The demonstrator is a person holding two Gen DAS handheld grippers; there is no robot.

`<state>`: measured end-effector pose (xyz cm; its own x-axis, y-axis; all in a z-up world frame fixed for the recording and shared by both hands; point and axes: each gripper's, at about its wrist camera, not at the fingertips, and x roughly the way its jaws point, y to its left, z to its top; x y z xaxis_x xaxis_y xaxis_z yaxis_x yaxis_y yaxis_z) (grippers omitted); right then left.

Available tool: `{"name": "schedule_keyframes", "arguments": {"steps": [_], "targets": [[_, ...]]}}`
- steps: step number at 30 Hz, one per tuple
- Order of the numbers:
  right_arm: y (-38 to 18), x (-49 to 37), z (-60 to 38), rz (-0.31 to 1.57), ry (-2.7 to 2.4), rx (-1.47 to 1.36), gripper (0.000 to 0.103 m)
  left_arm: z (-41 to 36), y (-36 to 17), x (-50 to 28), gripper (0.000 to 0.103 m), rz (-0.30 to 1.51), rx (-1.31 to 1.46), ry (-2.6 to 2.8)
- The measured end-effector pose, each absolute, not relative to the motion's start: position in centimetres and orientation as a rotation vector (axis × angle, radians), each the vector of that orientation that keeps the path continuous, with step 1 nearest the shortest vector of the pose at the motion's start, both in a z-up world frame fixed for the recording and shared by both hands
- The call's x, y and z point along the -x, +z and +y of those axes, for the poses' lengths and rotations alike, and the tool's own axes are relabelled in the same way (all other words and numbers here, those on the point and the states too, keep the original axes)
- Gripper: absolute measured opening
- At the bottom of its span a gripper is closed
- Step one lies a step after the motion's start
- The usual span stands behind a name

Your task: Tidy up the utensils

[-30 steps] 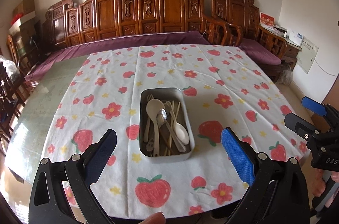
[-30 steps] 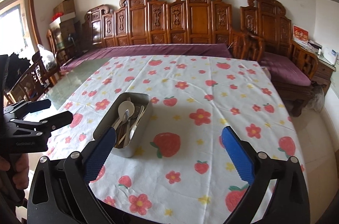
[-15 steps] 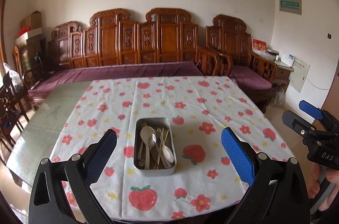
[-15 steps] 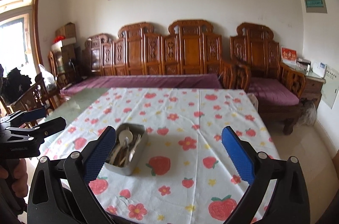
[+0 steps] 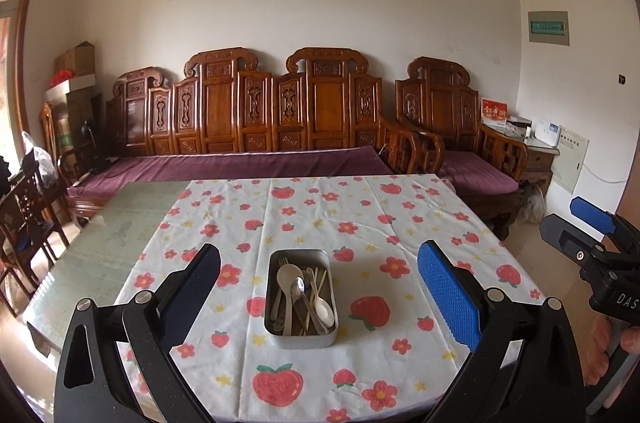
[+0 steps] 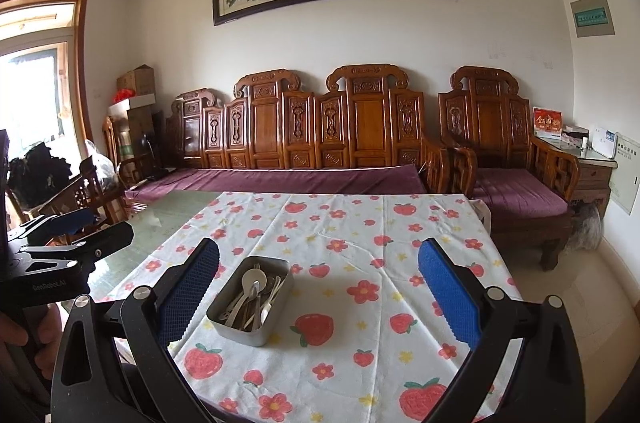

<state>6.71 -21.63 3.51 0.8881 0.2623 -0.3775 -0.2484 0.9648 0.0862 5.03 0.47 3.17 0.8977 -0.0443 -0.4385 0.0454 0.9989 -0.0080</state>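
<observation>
A metal tray (image 5: 280, 338) stands near the front of the table and holds several utensils: a pale spoon (image 5: 289, 275), a metal spoon (image 5: 298, 286), a fork and chopsticks. It also shows in the right wrist view (image 6: 236, 332). My left gripper (image 5: 319, 295) is open and empty, held back from the table with the tray between its fingers in view. My right gripper (image 6: 319, 297) is open and empty, to the right of the tray. Each gripper shows at the edge of the other's view.
The table (image 5: 100, 247) has a glass top, partly covered by a strawberry-print cloth (image 5: 360, 219). A carved wooden bench (image 5: 256, 127) with purple cushions runs behind it. Wooden chairs (image 5: 24, 211) stand at the left.
Both grippers have pulled back and tilted up from the table. The tray looks smaller and farther away, and the wall painting has come into view.
</observation>
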Motion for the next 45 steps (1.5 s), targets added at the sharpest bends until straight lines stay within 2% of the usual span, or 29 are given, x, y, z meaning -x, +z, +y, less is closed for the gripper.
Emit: {"name": "schedule_keyframes", "arguments": {"steps": [45], "targets": [[3.08,-6.9,-21.28,0.403,0.257,-0.025,0.1,0.45,3.4,-4.6,0.095,0.447,0.003,-0.046]]}}
